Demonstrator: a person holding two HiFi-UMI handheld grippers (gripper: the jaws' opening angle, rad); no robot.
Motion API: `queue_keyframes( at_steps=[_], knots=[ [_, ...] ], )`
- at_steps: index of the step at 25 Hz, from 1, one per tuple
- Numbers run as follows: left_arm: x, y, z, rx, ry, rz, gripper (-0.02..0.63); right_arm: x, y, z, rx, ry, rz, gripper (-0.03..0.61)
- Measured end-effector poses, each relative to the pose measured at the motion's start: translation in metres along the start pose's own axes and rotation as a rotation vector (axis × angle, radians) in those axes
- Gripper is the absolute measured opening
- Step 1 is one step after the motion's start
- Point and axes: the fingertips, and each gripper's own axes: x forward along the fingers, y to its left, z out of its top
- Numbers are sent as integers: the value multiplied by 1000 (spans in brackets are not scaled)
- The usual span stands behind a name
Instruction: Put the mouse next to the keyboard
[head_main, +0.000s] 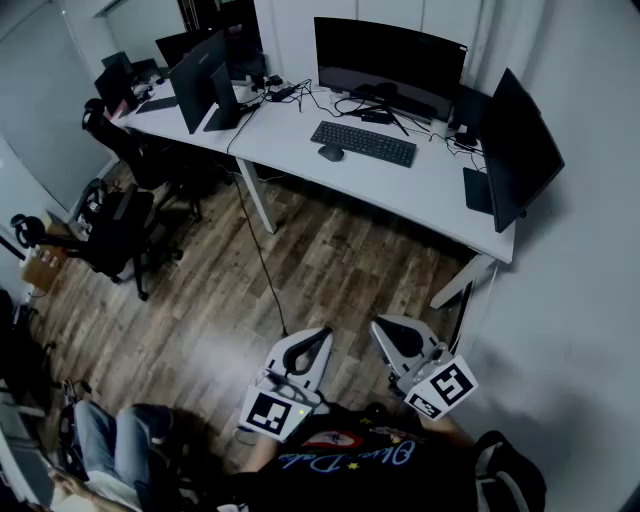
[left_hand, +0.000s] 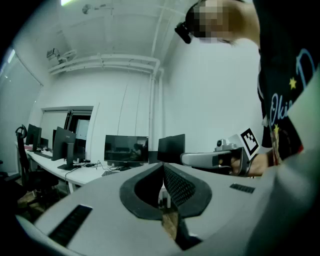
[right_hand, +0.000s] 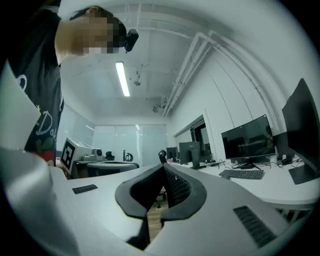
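A dark mouse lies on the white desk, just off the left end of the black keyboard. The keyboard also shows small in the right gripper view. Both grippers hang low over the wooden floor near my body, far from the desk. My left gripper has its jaws together with nothing between them. My right gripper is shut and empty too. The left gripper view catches the right gripper's body beside it.
A curved monitor stands behind the keyboard and another monitor stands at the desk's right end. A second desk with monitors sits further left. Office chairs stand on the floor at left. A cable hangs from the desk.
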Motion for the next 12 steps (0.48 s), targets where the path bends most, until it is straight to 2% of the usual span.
queue_keyframes(
  at_steps=[12],
  knots=[
    [-12,4,-1,-13,-18,-7,-3,3,12,-4,-10,9,-15,-2]
  ],
)
